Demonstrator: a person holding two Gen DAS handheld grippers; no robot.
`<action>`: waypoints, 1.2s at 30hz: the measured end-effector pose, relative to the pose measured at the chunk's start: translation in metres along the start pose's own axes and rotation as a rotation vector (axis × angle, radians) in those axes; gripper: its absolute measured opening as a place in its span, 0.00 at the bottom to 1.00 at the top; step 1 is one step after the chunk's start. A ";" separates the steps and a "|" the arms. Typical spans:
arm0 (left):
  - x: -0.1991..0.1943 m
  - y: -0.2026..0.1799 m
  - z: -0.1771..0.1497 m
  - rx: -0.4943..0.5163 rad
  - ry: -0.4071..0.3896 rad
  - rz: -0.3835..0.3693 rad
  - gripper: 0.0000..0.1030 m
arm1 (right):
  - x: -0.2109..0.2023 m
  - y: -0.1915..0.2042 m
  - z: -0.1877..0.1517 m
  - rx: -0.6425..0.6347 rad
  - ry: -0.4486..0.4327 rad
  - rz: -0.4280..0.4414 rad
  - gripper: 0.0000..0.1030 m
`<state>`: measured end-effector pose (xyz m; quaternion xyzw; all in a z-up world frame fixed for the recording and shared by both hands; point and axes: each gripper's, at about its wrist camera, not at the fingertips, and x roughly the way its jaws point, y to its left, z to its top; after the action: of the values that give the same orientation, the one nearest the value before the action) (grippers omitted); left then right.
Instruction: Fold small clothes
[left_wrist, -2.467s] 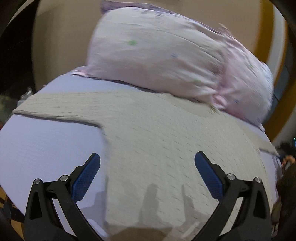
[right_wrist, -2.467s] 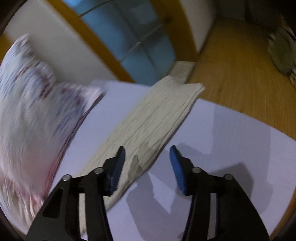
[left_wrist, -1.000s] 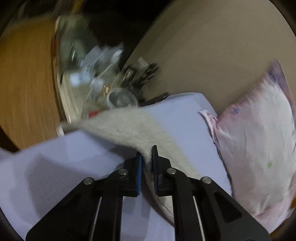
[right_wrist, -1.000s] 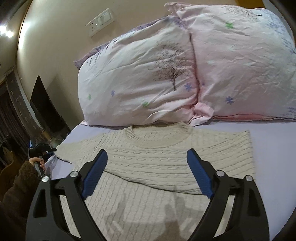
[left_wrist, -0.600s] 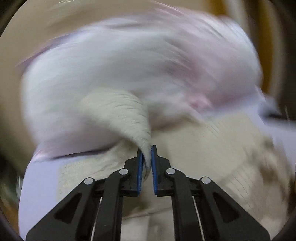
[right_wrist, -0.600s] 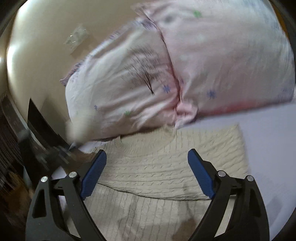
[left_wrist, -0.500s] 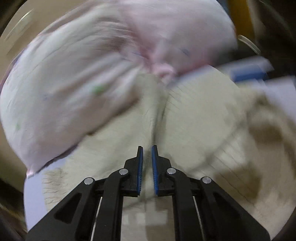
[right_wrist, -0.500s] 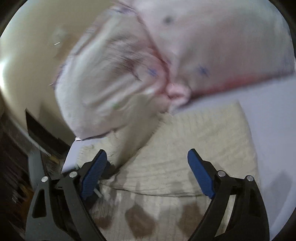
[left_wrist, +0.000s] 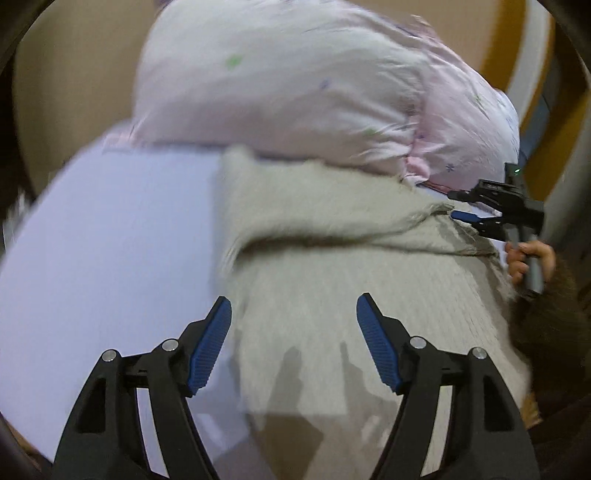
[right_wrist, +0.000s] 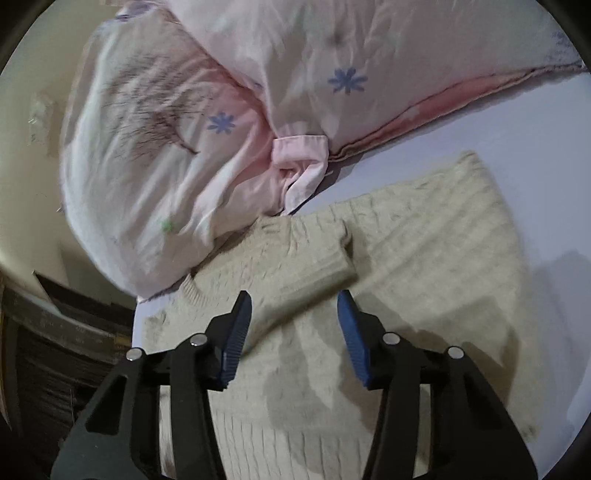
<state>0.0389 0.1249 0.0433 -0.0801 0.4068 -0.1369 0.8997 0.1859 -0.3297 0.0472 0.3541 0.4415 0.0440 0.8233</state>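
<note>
A cream knit sweater (right_wrist: 424, 258) lies flat on the lilac sheet (left_wrist: 110, 240), its neck up against the two pink pillows (right_wrist: 166, 147). Both sleeves look folded in across the chest — one lies as a band slanting over the body (right_wrist: 306, 266), and from the left side a folded edge runs across the upper part. The left gripper (left_wrist: 293, 332) hovers over the lower body of the sweater with its jaws wide apart and nothing between them. The right gripper (right_wrist: 293, 325) hangs just above the folded sleeve, jaws apart too and empty; from the left camera it shows at the sweater's far edge, in the person's hand (left_wrist: 532, 258). To my eye the step in hand is the next fold: taking the hem and bringing it up toward the neck. To do it well, I'd say each gripper should drop to a bottom corner, pinch both layers of knit together but not the sheet beneath, and lift only a little — the knit looks heavy and slack, so a high lift would likely let the sleeves slide out. Move both corners evenly, lay the hem level with the shoulders, then let go cleanly. The left view is blurred, so the hem's exact line is hard to make out.
</note>
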 end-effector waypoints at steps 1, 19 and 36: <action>0.001 0.002 -0.005 -0.019 0.007 -0.001 0.70 | 0.006 -0.001 0.004 0.013 -0.003 -0.019 0.29; -0.006 0.012 -0.049 -0.116 0.038 -0.181 0.72 | -0.124 -0.048 -0.070 -0.100 -0.150 -0.272 0.66; -0.038 0.002 -0.129 -0.254 0.079 -0.487 0.38 | -0.171 -0.095 -0.252 -0.058 0.205 0.247 0.07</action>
<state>-0.0819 0.1349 -0.0146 -0.2821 0.4243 -0.3000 0.8065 -0.1315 -0.3293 0.0165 0.3754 0.4748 0.1938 0.7720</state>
